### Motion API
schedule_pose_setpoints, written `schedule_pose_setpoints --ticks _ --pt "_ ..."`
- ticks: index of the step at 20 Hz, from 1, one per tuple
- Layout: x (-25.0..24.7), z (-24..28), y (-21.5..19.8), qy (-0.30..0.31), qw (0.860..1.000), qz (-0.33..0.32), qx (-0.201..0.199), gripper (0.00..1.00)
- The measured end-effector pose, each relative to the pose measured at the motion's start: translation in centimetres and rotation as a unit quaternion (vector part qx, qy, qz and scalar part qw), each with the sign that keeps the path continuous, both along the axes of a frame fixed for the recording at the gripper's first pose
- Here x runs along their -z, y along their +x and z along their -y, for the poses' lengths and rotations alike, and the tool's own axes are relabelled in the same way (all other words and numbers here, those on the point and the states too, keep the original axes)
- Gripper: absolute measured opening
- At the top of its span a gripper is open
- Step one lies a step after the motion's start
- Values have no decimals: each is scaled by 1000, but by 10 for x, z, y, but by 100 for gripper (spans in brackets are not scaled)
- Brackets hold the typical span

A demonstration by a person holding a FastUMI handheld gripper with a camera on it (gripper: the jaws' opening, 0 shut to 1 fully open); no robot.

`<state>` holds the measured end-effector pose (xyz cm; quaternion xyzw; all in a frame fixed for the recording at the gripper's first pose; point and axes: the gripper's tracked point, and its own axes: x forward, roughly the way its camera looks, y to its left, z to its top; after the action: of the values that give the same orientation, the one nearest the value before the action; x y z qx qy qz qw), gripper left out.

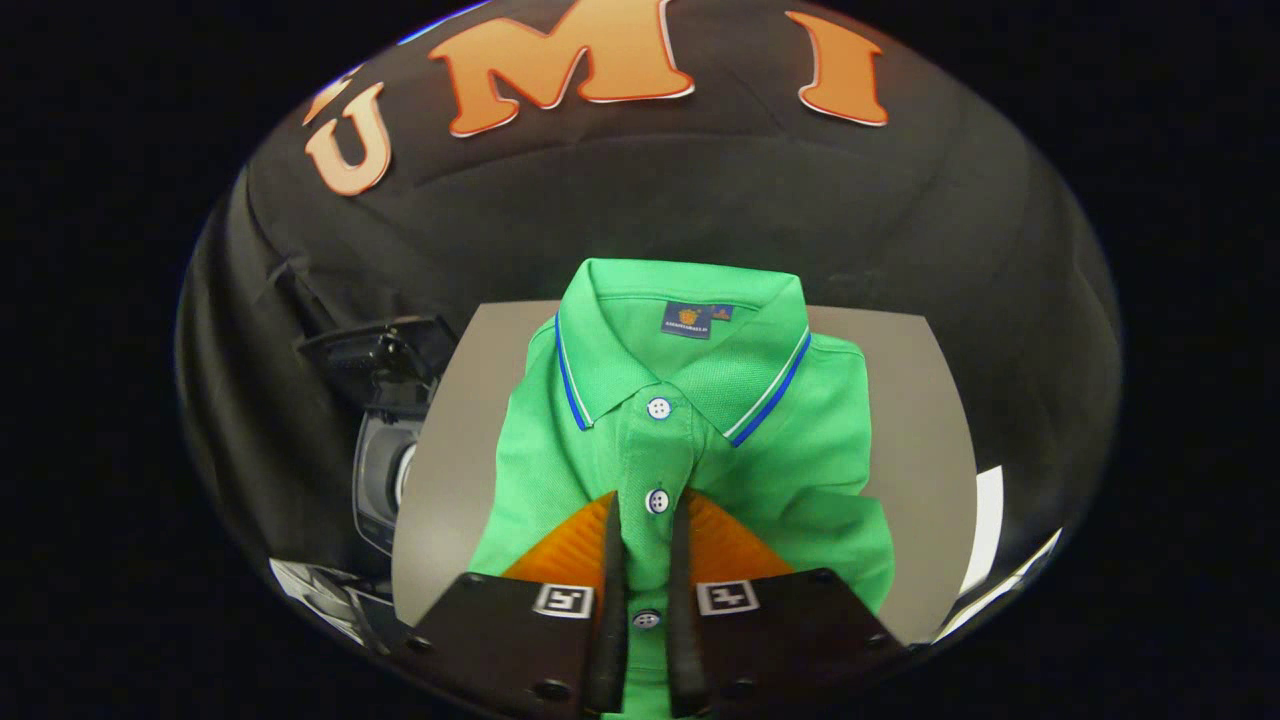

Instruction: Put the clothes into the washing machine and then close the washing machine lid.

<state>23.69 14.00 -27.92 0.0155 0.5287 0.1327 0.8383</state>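
1. Jaws (pixel 647 515) nearly closed: my two fingers stand a narrow strip apart, straddling the button placket of the green polo shirt (pixel 690 440), with a fold of that cloth between them. Whether both fingers already press on it, I cannot tell.
2. Between the fingertips sits the middle button (pixel 657 500); to do this well I judge the bite should take cloth beside it, not the hard button, so nothing slips.
3. Folded flat on the grey bench (pixel 900 400), the shirt will likely unfold as it rises, so I would gather several layers and lift slowly.
4. Collar (pixel 690 330) lies beyond the fingers, toward the far bench edge.
5. Off the bench's left side stands what looks like the washing machine (pixel 385 470), its lid (pixel 375 355) apparently raised; the carry goes there.
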Motion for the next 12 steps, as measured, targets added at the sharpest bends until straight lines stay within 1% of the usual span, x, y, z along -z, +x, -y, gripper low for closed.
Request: schedule_pose_setpoints --ticks 1,2,3,5,8,9,11,12 --pt "-6 2 -3 14 1000 7 3 22" --pt "-3 0 -2 21 1000 23 2 15" --pt "-4 0 -2 34 999 41 10 15" --pt "-4 -1 -3 50 994 89 26 10" --pt "-1 0 1 63 982 165 73 10" --pt "0 0 2 64 976 189 83 9" --pt "-1 -5 4 56 965 239 93 9" --pt "-3 -7 4 47 959 264 86 9"
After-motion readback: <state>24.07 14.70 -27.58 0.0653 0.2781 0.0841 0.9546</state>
